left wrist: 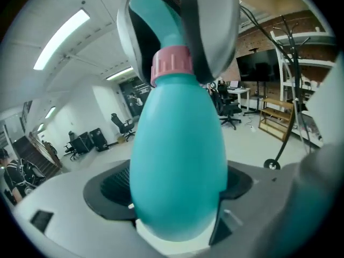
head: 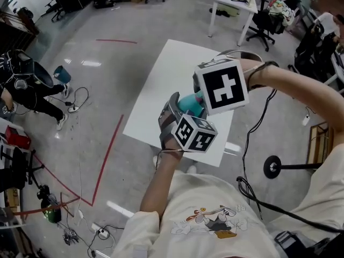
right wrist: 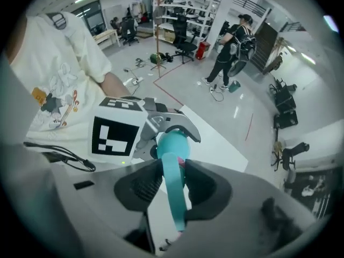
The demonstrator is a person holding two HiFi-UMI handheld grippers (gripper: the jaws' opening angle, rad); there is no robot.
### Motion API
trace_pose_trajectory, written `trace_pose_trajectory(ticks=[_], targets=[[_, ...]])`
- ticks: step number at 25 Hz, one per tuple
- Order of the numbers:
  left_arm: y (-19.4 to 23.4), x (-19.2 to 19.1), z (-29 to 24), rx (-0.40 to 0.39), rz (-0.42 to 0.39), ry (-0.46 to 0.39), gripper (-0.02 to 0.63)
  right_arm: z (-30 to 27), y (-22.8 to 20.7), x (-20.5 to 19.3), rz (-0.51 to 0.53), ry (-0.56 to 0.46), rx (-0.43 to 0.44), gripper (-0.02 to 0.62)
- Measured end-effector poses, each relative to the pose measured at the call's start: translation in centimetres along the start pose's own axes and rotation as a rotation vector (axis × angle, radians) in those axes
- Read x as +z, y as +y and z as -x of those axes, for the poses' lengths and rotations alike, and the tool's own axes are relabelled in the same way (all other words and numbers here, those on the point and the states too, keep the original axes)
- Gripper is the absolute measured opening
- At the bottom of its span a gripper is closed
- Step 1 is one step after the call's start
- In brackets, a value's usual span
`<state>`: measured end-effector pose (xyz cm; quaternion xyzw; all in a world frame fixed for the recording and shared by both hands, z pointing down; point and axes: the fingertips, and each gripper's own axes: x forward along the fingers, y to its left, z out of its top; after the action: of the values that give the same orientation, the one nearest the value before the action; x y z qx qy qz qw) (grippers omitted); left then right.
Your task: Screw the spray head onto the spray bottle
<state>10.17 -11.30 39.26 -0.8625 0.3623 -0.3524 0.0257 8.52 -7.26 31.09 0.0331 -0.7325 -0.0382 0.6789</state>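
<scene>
I hold a teal spray bottle [head: 189, 104] in the air over the white table [head: 161, 79]. My left gripper [head: 185, 127] is shut on the bottle's round body [left wrist: 177, 155], which fills the left gripper view. Above the body sit the pink collar [left wrist: 171, 64] and the teal spray head [left wrist: 149, 15]. My right gripper [head: 207, 98], pointing down, is shut on the spray head [right wrist: 172, 181]; in the right gripper view the head stands between the dark pads [right wrist: 141, 190]. Below it are the bottle body [right wrist: 173, 143] and the left gripper [right wrist: 161, 123] with its marker cube.
A person in black [head: 24, 87] stands at the left near a blue bucket [head: 62, 74]. Red tape lines [head: 107, 155] run across the floor. A round stand base [head: 273, 167] and cables lie at the right. A white desk [head: 231, 7] and office chairs stand at the back.
</scene>
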Motion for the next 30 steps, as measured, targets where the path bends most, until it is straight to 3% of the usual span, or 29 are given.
trace_pose_trajectory(ticks=[6,15,21,23,27,30], targets=[[1.1,0.4,-0.1,0.135,0.027,-0.056,0.446,0.3,-0.7,0.2,-0.217,-0.084,0.035,0.132],[2.3,0.4,-0.2,0.270,0.006,-0.073,0.446,0.0,-1.2,-0.1,-0.556,-0.174,0.087,0.132],[3.2,0.0,0.0,0.308,0.005,-0.071,0.446,-0.1,-1.8,0.3,-0.762,-0.239,0.127,0.132],[3.5,0.2,0.0,0.303,0.018,-0.083,0.446,0.0,-2.1,0.5,-0.795,-0.249,0.134,0.132],[4.0,0.3,0.2,0.289,0.051,-0.114,0.446,0.4,-2.5,1.2,-0.763,-0.250,0.123,0.136],[4.4,0.5,0.3,0.278,0.058,-0.121,0.446,1.4,-3.1,1.1,-0.766,-0.277,0.119,0.174]])
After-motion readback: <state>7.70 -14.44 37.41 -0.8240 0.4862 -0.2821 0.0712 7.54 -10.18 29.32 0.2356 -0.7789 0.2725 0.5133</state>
